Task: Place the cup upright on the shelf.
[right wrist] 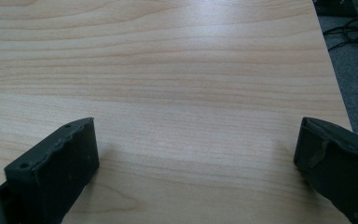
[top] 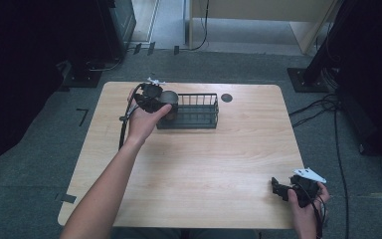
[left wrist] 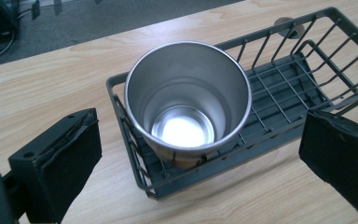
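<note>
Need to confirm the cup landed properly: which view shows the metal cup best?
The left gripper view: the metal cup stands upright at one end of the wire basket, interior visible. The high view shows it small, partly behind the left gripper.

The left arm reaches far forward, and the left hand (top: 142,119) holds the left gripper (left wrist: 200,154) just above the cup (left wrist: 189,100), tilted down at it. Its jaws stand wide apart, with nothing between the pads. The right gripper (top: 277,188) rests low, well apart from the cup, its jaws also wide apart.
</note>
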Available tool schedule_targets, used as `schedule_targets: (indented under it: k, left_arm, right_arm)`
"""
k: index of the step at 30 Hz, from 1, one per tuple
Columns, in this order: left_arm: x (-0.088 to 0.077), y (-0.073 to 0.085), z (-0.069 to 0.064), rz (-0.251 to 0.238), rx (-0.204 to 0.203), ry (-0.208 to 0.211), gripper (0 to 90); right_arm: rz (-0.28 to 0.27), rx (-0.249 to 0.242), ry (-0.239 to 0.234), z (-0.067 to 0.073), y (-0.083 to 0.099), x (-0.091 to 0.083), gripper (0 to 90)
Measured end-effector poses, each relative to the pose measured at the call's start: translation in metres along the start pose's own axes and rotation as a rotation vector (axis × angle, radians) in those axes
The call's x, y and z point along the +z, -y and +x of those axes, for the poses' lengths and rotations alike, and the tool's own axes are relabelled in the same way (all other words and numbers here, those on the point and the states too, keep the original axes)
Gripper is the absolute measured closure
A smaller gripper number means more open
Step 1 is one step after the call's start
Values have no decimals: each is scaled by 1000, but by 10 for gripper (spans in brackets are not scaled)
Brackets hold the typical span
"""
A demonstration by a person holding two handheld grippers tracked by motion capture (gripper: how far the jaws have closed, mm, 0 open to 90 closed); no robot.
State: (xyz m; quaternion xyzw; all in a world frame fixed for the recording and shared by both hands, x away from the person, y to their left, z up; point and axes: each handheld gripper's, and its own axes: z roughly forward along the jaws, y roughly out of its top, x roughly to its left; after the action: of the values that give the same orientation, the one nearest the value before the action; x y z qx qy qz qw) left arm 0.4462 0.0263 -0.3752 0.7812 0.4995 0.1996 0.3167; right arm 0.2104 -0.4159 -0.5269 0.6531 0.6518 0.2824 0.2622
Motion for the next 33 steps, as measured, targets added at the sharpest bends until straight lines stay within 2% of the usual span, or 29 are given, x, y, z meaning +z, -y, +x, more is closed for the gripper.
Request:
schedule_targets:
  k: [17, 19, 33]
  left_arm:
    - [-29, 23, 1, -41, -2, 5, 0]
    - [-33, 28, 3, -44, -15, 15, 0]
    - [-42, 53, 3, -42, -12, 12, 0]
  right_arm:
    - [0, 0, 0, 0, 0, 0, 0]
    - [0, 0, 0, 0, 0, 0, 0]
    - [0, 0, 0, 0, 0, 0, 0]
